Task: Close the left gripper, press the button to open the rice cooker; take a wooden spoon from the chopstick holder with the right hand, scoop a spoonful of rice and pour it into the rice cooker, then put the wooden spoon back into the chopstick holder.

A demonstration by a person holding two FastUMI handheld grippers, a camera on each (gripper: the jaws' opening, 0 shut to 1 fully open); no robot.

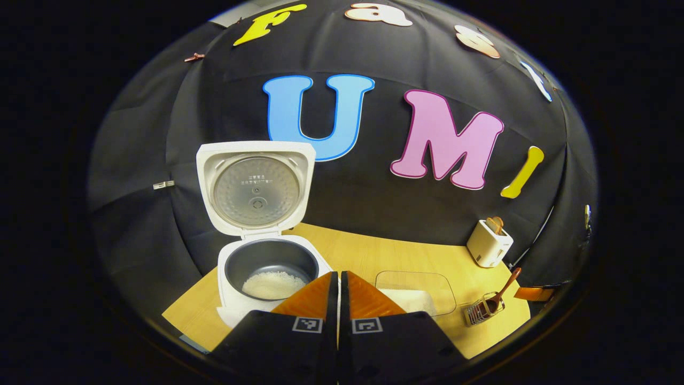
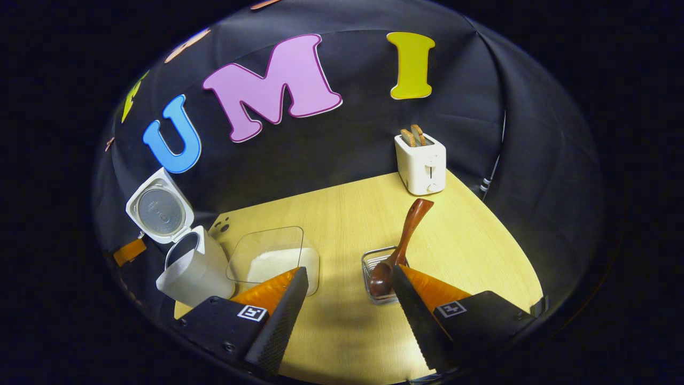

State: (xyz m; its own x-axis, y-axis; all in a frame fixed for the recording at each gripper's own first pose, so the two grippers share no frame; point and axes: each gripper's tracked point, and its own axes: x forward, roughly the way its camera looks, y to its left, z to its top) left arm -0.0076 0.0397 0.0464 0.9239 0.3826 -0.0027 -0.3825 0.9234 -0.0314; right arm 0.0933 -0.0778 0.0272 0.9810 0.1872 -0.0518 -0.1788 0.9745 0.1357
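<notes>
With the left gripper (image 1: 339,278) clenched and the right gripper (image 2: 350,278) released, the small wire chopstick holder (image 2: 374,262) may be toppled if the leaning brown wooden spoon (image 2: 401,243) is snagged.

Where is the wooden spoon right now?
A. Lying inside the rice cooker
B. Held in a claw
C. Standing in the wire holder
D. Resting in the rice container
C: the wooden spoon stands bowl-down in the wire holder, with the open right claw not touching it.

Rice container (image 1: 416,291) front hidden behind left hand-held gripper (image 1: 339,283); toaster (image 1: 489,243) slots too small.
</notes>
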